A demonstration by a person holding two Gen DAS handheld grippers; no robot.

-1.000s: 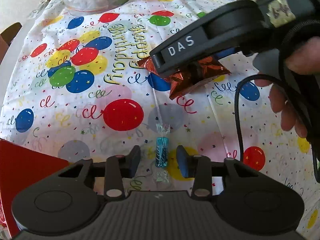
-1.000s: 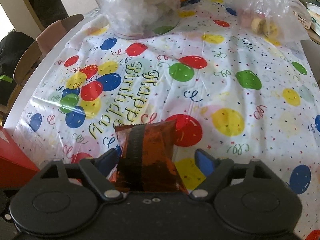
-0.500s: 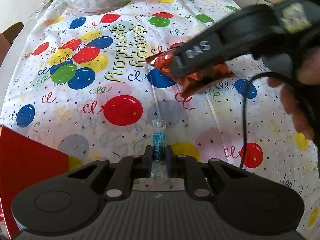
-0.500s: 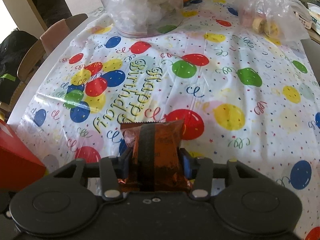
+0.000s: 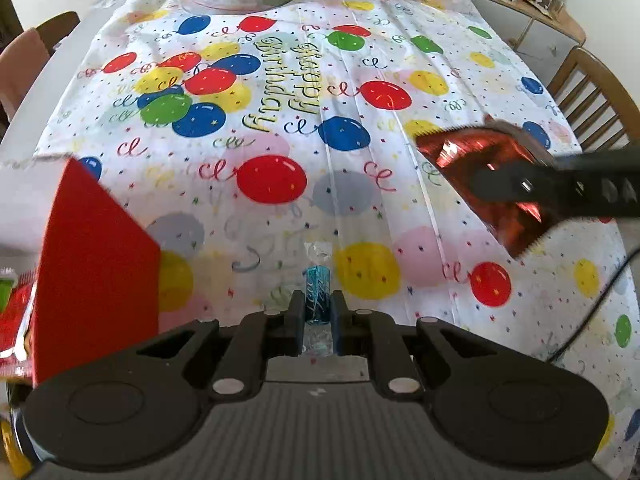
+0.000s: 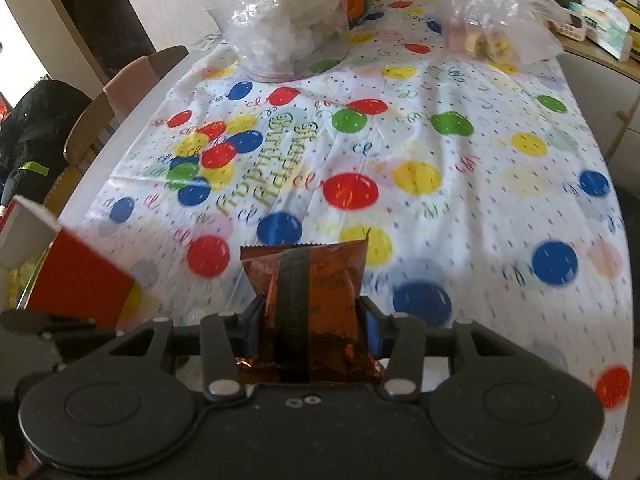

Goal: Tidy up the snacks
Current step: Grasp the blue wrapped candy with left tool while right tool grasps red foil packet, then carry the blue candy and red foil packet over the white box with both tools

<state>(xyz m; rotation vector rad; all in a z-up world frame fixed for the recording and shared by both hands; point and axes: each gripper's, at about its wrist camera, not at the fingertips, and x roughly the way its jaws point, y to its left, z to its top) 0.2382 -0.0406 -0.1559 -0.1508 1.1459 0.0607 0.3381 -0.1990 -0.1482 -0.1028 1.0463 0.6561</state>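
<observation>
A small blue wrapped candy point(image 5: 317, 294) stands between the pads of my left gripper point(image 5: 317, 312), which is shut on it just above the balloon tablecloth point(image 5: 280, 128). My right gripper point(image 6: 312, 320) is shut on an orange-brown foil snack packet point(image 6: 316, 280) and holds it lifted off the cloth. From the left wrist view the same snack packet point(image 5: 480, 156) hangs at the right edge with a blurred black finger across it. A red box point(image 5: 96, 264) with an open flap stands at the near left, and it shows as the red box point(image 6: 76, 284) in the right wrist view.
At the table's far end sit a large clear bag of white pieces point(image 6: 288, 20) and a smaller clear bag with round biscuits point(image 6: 492, 28). Wooden chairs point(image 6: 96, 128) line the left side, another chair point(image 5: 592, 92) the right. Red wrapped snacks point(image 5: 16, 320) lie beside the box.
My left gripper closed on the blue candy and lifted slightly toward the red box. My right gripper closed on the foil packet and carried it up and away to the right in the left wrist view.
</observation>
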